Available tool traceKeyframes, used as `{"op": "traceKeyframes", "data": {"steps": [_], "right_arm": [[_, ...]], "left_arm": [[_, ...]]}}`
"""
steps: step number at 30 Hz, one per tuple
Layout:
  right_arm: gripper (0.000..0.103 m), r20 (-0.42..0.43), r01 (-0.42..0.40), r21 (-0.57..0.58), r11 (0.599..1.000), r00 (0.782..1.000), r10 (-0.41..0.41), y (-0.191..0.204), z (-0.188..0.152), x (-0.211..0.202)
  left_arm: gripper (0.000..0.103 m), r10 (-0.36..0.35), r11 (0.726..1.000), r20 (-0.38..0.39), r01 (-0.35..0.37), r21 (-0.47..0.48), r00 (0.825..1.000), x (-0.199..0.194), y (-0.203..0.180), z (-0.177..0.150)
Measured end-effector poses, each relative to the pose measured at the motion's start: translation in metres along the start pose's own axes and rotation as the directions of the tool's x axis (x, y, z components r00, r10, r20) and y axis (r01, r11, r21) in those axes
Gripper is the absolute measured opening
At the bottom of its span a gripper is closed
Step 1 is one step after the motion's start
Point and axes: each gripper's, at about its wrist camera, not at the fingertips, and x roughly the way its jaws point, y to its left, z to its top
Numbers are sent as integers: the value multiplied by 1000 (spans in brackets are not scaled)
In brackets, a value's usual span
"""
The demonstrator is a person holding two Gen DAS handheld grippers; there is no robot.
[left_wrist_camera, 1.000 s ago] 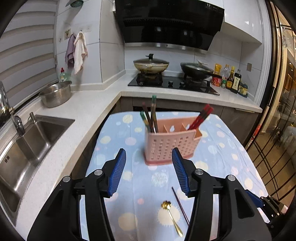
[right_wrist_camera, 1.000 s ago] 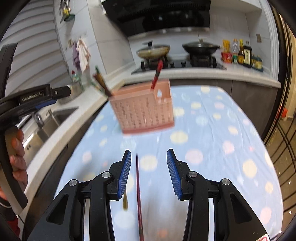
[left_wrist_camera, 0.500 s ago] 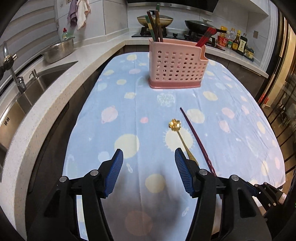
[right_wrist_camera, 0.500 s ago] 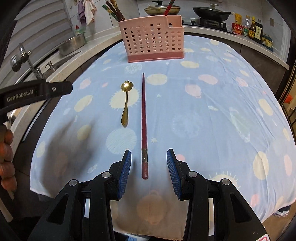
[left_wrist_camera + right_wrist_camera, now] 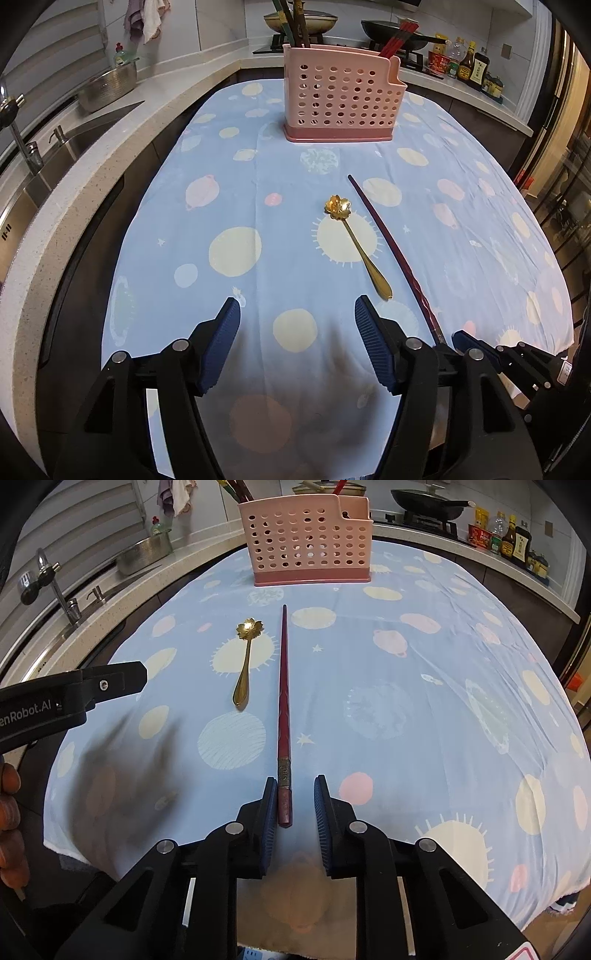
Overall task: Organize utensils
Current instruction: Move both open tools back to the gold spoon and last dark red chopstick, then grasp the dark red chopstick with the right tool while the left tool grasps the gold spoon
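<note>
The left gripper (image 5: 297, 312) hovers with its jaws spread wide, holding nothing. The right gripper (image 5: 294, 794) sits low, jaws narrowed but not closed, a gap showing between its fingers.

A blue tablecloth (image 5: 236, 206) with round spots covers the table. A metal bowl (image 5: 107, 86) sits by the sink (image 5: 74, 136). A black pan (image 5: 391, 35) and sauce bottles (image 5: 469, 66) are far back.

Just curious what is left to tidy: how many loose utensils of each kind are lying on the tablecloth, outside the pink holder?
Gold flower-shaped spoon: 1
Dark red chopstick: 1, its near end between the right tool's open fingers
Total: 2
</note>
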Motion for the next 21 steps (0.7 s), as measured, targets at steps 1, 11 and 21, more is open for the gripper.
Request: {"op": "traceKeyframes", "data": {"steps": [1, 11, 21], "right_arm": [[17, 0, 1, -1, 1000, 1000, -1, 0, 0, 0], [8, 6, 2, 10, 1000, 1000, -2, -4, -1, 1], [7, 15, 5, 20, 1000, 1000, -5, -7, -2, -2]], "left_arm": [[61, 0, 1000, -2, 0, 1, 1000, 1, 0, 0], [61, 8, 1000, -18, -8, 6, 1000, 5, -1, -4], [66, 4, 1000, -33, -3, 10, 999, 10, -4, -6]]}}
